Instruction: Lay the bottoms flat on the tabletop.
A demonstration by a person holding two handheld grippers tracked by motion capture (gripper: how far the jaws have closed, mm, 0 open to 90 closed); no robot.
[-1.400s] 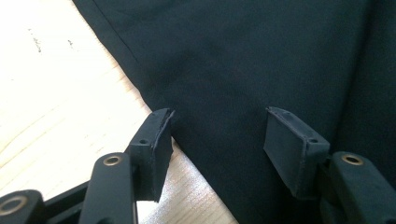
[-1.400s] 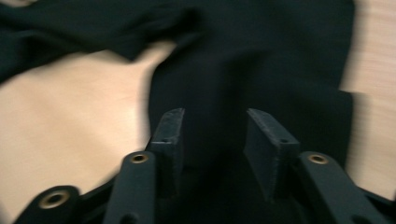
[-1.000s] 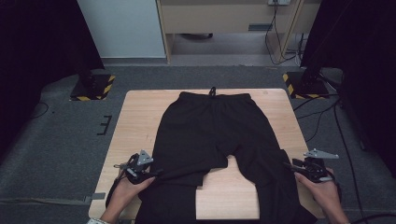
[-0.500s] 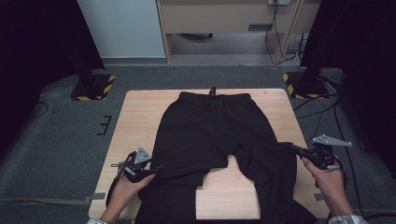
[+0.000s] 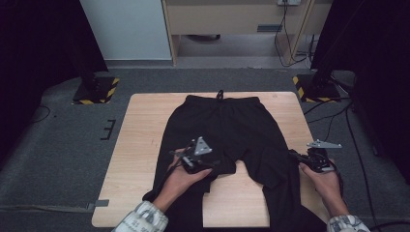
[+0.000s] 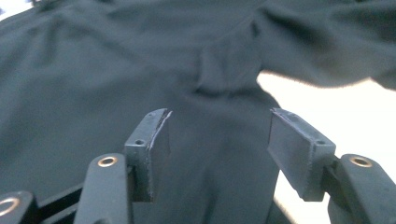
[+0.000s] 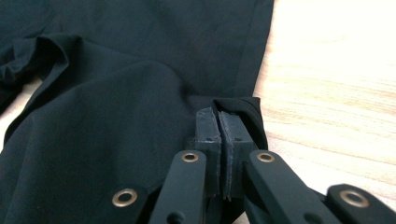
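Left tongs [image 6: 217, 154] are spread wide with nothing between them, hovering over the crotch area of the black pants [image 5: 227, 130], roughly mid-surface and a bit toward the near edge. Right tongs [image 7: 219, 135] are pinched together on a fold of fabric at the outer seam of the pants' right leg, close to the right edge of the surface [image 5: 140, 140].

Progress-wise, I'd say this is early in a fold. The pants lie face up, waistband toward the far edge with the drawstring poking past it, and both legs run toward the near edge and hang over it. The left leg looks bunched or partly turned in around the crotch, so maybe the first lengthwise fold has begun, but nothing is laid over neatly yet. Still to go, as I read it: get a grip with the left tongs, bring one leg across onto the other, then fold up toward the waistband.

The surface is a light wooden top, bare apart from the pants. Around it there's grey carpet, black stands with yellow-and-black striped bases [image 5: 94, 92] near both far corners, cables [image 5: 338, 116] trailing on the right, dark curtains on both sides, and a pale cabinet [image 5: 227, 19] at the back.
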